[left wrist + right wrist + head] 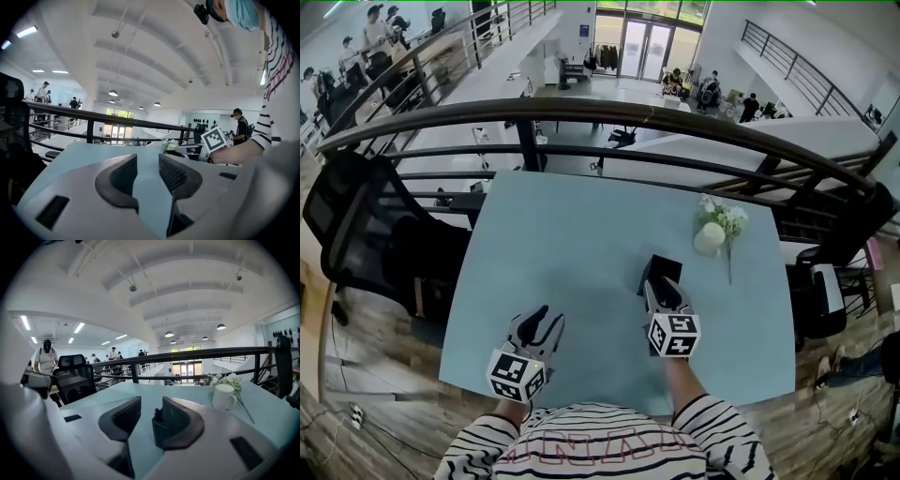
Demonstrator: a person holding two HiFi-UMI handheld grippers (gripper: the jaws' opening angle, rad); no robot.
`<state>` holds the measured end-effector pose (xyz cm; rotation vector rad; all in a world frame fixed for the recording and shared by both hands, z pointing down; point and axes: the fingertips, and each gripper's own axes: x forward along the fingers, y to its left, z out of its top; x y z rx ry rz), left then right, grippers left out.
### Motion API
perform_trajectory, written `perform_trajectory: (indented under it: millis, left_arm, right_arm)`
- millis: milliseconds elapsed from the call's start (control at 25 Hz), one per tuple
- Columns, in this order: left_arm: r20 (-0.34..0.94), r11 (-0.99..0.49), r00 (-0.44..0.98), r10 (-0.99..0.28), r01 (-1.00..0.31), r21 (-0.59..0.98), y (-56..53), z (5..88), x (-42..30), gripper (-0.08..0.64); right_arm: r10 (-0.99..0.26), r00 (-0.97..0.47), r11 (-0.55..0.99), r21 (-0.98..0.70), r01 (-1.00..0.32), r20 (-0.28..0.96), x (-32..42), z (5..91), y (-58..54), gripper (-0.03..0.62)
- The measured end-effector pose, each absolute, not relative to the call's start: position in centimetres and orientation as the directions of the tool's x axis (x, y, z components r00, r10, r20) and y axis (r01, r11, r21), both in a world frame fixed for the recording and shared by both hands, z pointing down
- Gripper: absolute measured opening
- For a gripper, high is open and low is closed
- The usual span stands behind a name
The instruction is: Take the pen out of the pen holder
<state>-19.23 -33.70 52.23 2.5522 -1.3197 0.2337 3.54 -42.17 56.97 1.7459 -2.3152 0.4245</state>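
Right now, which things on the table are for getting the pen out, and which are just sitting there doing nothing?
For the job:
- black pen holder
- dark pen top poking out of it
- right tool, open, close to the holder

Just lying about:
- white mug
- white flowers beside the mug
- black office chair next to the table

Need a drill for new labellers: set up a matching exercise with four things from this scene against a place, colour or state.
1 pen holder
2 mug
3 left hand-held gripper
4 office chair

A white, beside the flowers
B jaws apart, nothing between
C just ahead of the right hand-held gripper
D left of the table

Pairs: 1-C, 2-A, 3-B, 4-D
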Motion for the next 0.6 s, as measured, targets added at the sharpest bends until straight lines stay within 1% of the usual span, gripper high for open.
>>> perform_trajectory:
  millis: [400, 520, 600]
  left_arm:
    - [0.297, -0.536, 0.563, -0.771, -0.826, 0.174, -34.2, 53.9, -20.4, 0.124]
    - [0.302, -0.532, 0.561, -0.771, -0.828, 0.179, -34.4, 54.0, -20.7, 0.124]
    - [0.303, -0.531, 0.561, -0.771, -0.828, 0.182, -34.5, 54.0, -20.7, 0.124]
  right_arm:
    - [-0.879, -0.248, 0.276, 0.012, -0.961, 0.407, 3.4, 59.7, -44.5, 0.149]
    - [-0.868, -0.241, 0.278, 0.022, -0.96, 0.434, 3.3, 60.2, -44.8, 0.135]
    - [-0.862, -0.231, 0.272, 0.026, -0.962, 0.452, 3.5, 60.5, -44.9, 0.113]
